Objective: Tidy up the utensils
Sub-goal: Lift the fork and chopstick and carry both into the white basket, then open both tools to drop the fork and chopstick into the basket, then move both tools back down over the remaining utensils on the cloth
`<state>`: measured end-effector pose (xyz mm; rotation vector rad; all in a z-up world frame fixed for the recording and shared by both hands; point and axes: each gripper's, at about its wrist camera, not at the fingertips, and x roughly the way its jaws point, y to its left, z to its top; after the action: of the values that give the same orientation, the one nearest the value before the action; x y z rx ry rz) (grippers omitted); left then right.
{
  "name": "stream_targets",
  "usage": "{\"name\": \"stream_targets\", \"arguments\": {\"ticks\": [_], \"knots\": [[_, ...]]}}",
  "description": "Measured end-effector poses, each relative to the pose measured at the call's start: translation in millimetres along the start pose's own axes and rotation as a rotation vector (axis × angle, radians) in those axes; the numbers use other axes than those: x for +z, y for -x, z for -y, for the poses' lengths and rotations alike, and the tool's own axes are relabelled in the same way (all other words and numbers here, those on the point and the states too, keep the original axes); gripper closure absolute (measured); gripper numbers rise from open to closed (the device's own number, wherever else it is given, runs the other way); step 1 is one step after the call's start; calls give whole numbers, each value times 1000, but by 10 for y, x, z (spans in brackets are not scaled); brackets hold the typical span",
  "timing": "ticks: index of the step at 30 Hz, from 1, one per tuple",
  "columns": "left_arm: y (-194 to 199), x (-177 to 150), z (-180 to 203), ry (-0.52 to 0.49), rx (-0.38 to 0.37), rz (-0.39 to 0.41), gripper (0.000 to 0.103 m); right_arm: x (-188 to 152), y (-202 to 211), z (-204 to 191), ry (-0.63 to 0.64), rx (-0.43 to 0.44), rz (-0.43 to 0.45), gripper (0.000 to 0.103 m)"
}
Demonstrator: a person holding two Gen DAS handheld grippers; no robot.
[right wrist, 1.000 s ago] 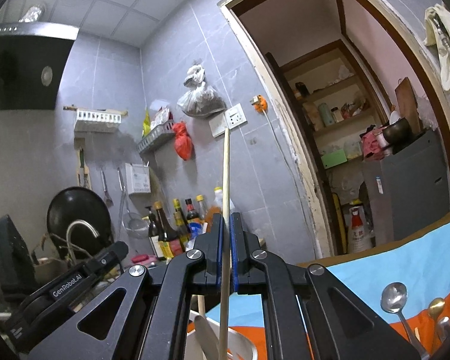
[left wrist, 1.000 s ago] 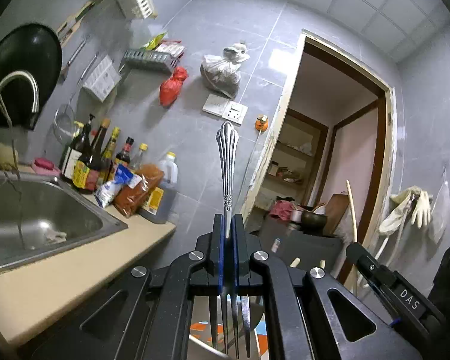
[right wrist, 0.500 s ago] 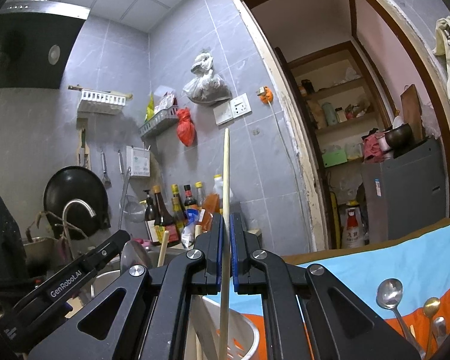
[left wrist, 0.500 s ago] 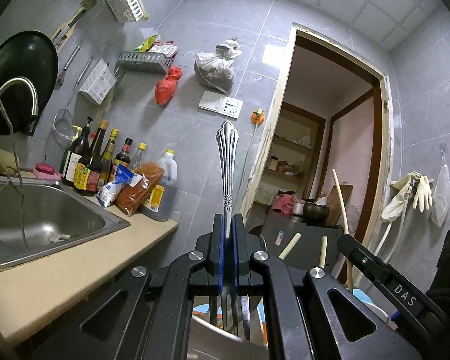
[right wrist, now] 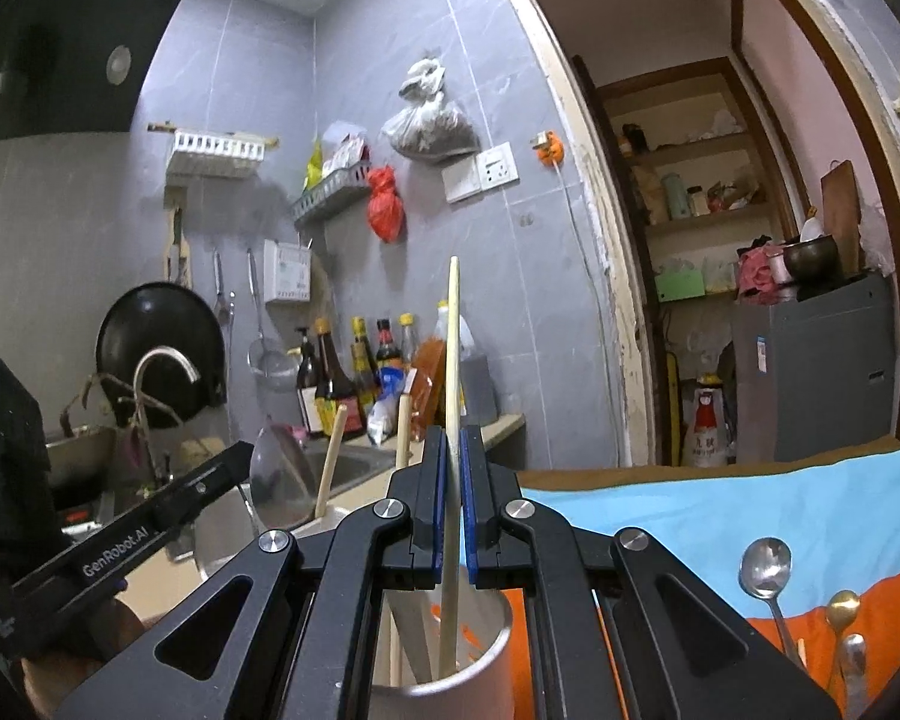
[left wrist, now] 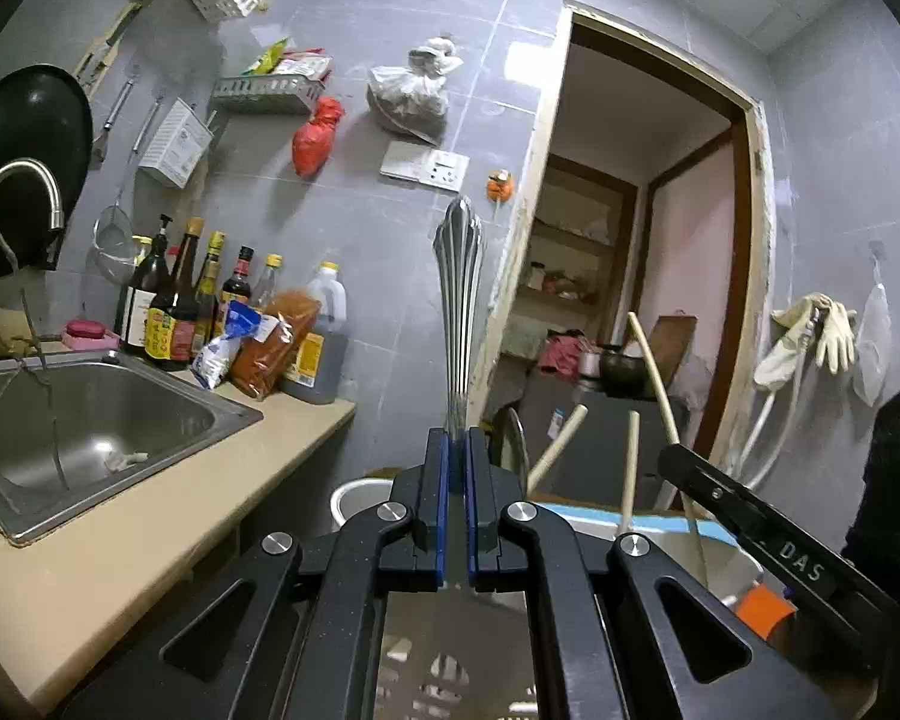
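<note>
My left gripper point(left wrist: 457, 450) is shut on a silver fork point(left wrist: 459, 300), handle up, its tines hidden below the jaws. My right gripper point(right wrist: 450, 450) is shut on a wooden chopstick point(right wrist: 452, 372) that stands upright with its lower end inside a white utensil holder point(right wrist: 480, 666). The holder point(left wrist: 732, 558) also shows in the left wrist view with several wooden sticks point(left wrist: 630, 456) and a ladle point(left wrist: 510, 438) in it. Three spoons point(right wrist: 768, 570) lie on the blue and orange cloth point(right wrist: 750, 510) at the right.
A steel sink point(left wrist: 90, 426) and tan counter point(left wrist: 120, 540) lie to the left, with sauce bottles point(left wrist: 180, 300) at the back. A white bucket point(left wrist: 360, 498) stands below the counter. A doorway point(left wrist: 648, 270) opens behind. The left gripper's body point(right wrist: 120, 546) crosses the right wrist view.
Both grippers have come lower. The chopstick's end has gone into the utensil holder, and the holder and its sticks now rise into the left wrist view.
</note>
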<state>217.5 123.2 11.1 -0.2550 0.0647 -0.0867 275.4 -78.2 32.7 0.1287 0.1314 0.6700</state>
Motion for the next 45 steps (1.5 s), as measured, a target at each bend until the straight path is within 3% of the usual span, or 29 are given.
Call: {"name": "stream_targets", "arguments": {"ticks": [9,15,17,20,23,24,25,26,29,33,45], "knots": [[60,-3,-18,-17,-56,-83,98,-18,57,-25,18,8,-55,99],[117,8,16,-23,-110,-124,85,11,129,13,6,18,-87,92],[137,18,23,-9,-126,-137,76,32,189,11,3,25,-87,85],[182,56,26,21,-133,-147,68,93,341,23,2,29,-76,83],[223,115,62,35,-130,-156,55,163,500,64,-2,15,-61,70],[247,140,90,36,-127,-158,51,184,550,83,-7,12,-55,57],[265,163,114,37,-125,-157,41,212,619,111,-13,11,-45,47],[295,186,147,39,-124,-150,32,238,675,129,-12,3,-39,45],[347,236,257,38,-121,-140,17,325,877,190,3,-35,-12,28],[417,295,472,10,-92,-119,5,413,1140,287,19,-85,29,3],[445,180,1117,-58,-138,-83,3,495,1742,592,80,-237,103,0]]}}
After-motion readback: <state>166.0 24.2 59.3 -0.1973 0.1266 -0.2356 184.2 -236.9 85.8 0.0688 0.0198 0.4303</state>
